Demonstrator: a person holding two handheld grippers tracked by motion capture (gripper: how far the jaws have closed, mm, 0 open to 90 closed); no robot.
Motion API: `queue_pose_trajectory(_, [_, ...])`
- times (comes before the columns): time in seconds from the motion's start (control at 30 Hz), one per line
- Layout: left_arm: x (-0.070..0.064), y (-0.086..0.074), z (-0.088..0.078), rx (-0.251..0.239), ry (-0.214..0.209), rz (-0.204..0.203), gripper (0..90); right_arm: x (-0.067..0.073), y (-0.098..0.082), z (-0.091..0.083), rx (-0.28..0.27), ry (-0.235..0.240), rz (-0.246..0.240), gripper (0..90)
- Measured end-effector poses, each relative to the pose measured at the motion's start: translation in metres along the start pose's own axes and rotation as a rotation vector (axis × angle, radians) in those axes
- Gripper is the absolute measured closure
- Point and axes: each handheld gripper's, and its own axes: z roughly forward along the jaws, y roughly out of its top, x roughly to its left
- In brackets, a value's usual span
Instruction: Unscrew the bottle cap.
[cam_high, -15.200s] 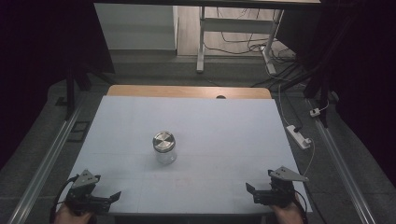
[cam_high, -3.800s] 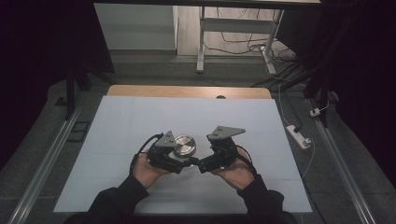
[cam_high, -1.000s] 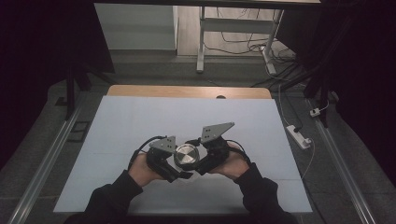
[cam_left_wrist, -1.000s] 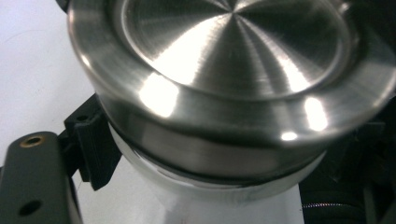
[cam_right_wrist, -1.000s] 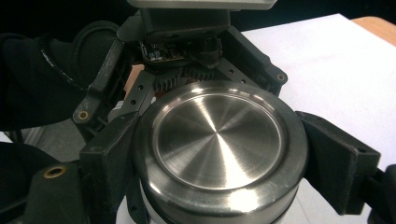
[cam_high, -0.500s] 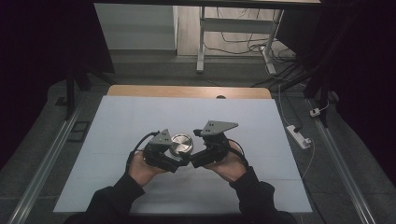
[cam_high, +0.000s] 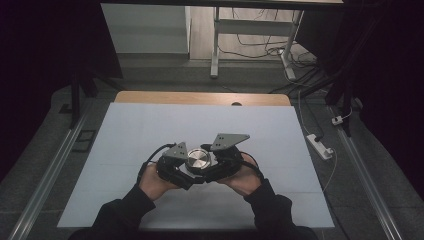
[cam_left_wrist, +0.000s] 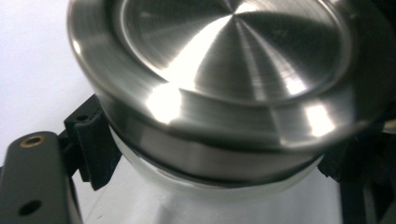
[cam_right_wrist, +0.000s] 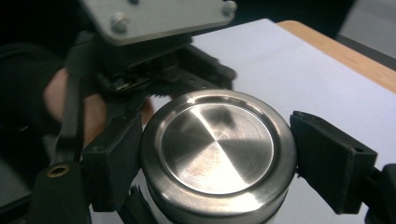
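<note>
The jar (cam_high: 198, 169) sits toward the near edge of the table (cam_high: 130, 125), about midway between its left and right edges, its brushed steel lid (cam_high: 198, 159) facing up. The left gripper (cam_high: 181, 171) is clamped on the clear body just under the lid, likely to keep the jar from turning. The right gripper (cam_high: 212, 167) has its jaws just closed in on the lid's rim (cam_right_wrist: 219, 205), one pad on each side, pressing it. That looks like a grip for unscrewing: one claw braces, the other twists.
</note>
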Motion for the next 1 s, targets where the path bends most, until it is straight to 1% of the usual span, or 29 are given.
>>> queue_pose_trajectory(0.03, [0.0, 0.0, 0.0, 0.0, 0.0, 0.0, 15.7, -0.001, 0.0, -0.001, -0.002, 0.025, -0.011, 19.3])
queue_pose_trajectory(0.07, [0.0, 0.0, -0.001, -0.002, -0.025, 0.009, 15.7, -0.001, 0.0, -0.001, -0.002, 0.025, -0.011, 19.3])
queue_pose_trajectory(0.1, [0.0, 0.001, -0.002, -0.008, -0.067, 0.031, 15.7, -0.004, 0.0, -0.005, -0.006, 0.084, -0.018, 19.4])
queue_pose_trajectory(0.13, [0.0, 0.001, -0.002, -0.008, -0.067, 0.031, 15.7, -0.004, 0.0, -0.005, -0.006, 0.084, -0.018, 19.4])
queue_pose_trajectory(0.17, [-0.001, 0.001, -0.003, -0.01, -0.088, 0.04, 15.7, -0.006, 0.0, -0.008, -0.015, 0.138, -0.029, 19.4])
queue_pose_trajectory(0.2, [-0.001, 0.002, -0.003, -0.012, -0.11, 0.05, 15.7, -0.006, 0.0, -0.008, -0.015, 0.138, -0.029, 19.4])
queue_pose_trajectory(0.23, [-0.002, 0.002, -0.003, -0.015, -0.129, 0.063, 15.7, -0.008, -0.001, -0.01, -0.02, 0.194, -0.047, 19.4])
queue_pose_trajectory(0.27, [-0.003, 0.002, -0.003, -0.016, -0.147, 0.075, 15.6, -0.008, -0.001, -0.012, -0.019, 0.217, -0.049, 19.3])
queue_pose_trajectory(0.3, [-0.003, 0.001, -0.003, -0.019, -0.16, 0.081, 15.6, -0.008, -0.001, -0.012, -0.019, 0.217, -0.049, 19.3])
queue_pose_trajectory(0.33, [-0.003, 0.001, -0.002, -0.018, -0.16, 0.084, 15.7, -0.009, -0.002, -0.012, -0.019, 0.235, -0.053, 19.3])
queue_pose_trajectory(0.37, [-0.004, 0.001, -0.001, -0.016, -0.151, 0.083, 15.7, -0.009, -0.002, -0.012, -0.017, 0.239, -0.058, 19.2])
queue_pose_trajectory(0.43, [-0.003, 0.001, 0.0, -0.009, -0.115, 0.071, 15.7, -0.01, -0.002, -0.011, -0.007, 0.223, -0.053, 18.3])
queue_pose_trajectory(0.47, [-0.002, 0.0, 0.001, -0.008, -0.092, 0.059, 15.7, -0.01, -0.001, -0.012, -0.019, 0.196, -0.035, 13.2])
queue_pose_trajectory(0.5, [-0.002, 0.0, 0.0, -0.001, -0.06, 0.054, 15.7, -0.01, -0.001, -0.012, -0.019, 0.196, -0.035, 13.2])
queue_pose_trajectory(0.53, [-0.001, 0.0, 0.0, 0.004, -0.028, 0.046, 15.7, -0.011, 0.0, -0.012, -0.027, 0.184, -0.021, 11.8])
queue_pose_trajectory(0.57, [0.0, -0.001, 0.0, 0.004, 0.006, 0.027, 15.7, -0.01, 0.001, -0.013, -0.027, 0.159, -0.017, 10.2])
queue_pose_trajectory(0.6, [0.0, -0.001, 0.0, 0.007, 0.031, 0.02, 15.7, -0.009, 0.003, -0.014, -0.026, 0.12, -0.02, 9.4])
queue_pose_trajectory(0.63, [0.0, -0.001, 0.0, 0.011, 0.061, 0.012, 15.7, -0.007, 0.005, -0.015, -0.029, 0.069, -0.015, 9.1])
queue_pose_trajectory(0.67, [0.0, 0.0, 0.0, 0.015, 0.112, -0.004, 15.7, -0.006, 0.005, -0.015, -0.031, 0.038, -0.01, 9.3])
queue_pose_trajectory(0.7, [0.0, 0.0, 0.0, 0.015, 0.112, -0.004, 15.7, -0.004, 0.006, -0.014, -0.022, -0.003, 0.0, 9.3])
queue_pose_trajectory(0.73, [0.0, 0.0, 0.001, 0.018, 0.15, -0.02, 15.7, -0.003, 0.006, -0.013, -0.017, -0.033, 0.01, 9.3])
queue_pose_trajectory(0.77, [0.0, 0.0, 0.001, 0.018, 0.15, -0.02, 15.7, -0.001, 0.006, -0.011, -0.023, -0.05, 0.014, 9.4])
queue_pose_trajectory(0.8, [-0.001, 0.0, 0.002, 0.014, 0.162, -0.029, 15.7, -0.001, 0.006, -0.011, -0.023, -0.05, 0.014, 9.4])
queue_pose_trajectory(0.83, [-0.001, 0.0, 0.002, 0.017, 0.174, -0.032, 15.7, 0.001, 0.006, -0.009, -0.017, -0.068, 0.024, 9.4])
queue_pose_trajectory(0.87, [-0.002, 0.0, 0.003, 0.022, 0.177, -0.034, 15.7, 0.002, 0.006, -0.007, -0.017, -0.074, 0.03, 9.4])
queue_pose_trajectory(0.9, [-0.002, 0.0, 0.003, 0.024, 0.183, -0.035, 15.7, 0.004, 0.005, -0.002, -0.011, -0.096, 0.034, 9.5])
queue_pose_trajectory(0.93, [-0.003, 0.001, 0.004, 0.024, 0.185, -0.035, 15.7, 0.005, 0.004, 0.0, -0.005, -0.107, 0.033, 9.5])
queue_pose_trajectory(1.0, [-0.003, 0.001, 0.004, 0.02, 0.178, -0.038, 15.7, 0.006, 0.003, 0.002, -0.001, -0.115, 0.034, 9.8])
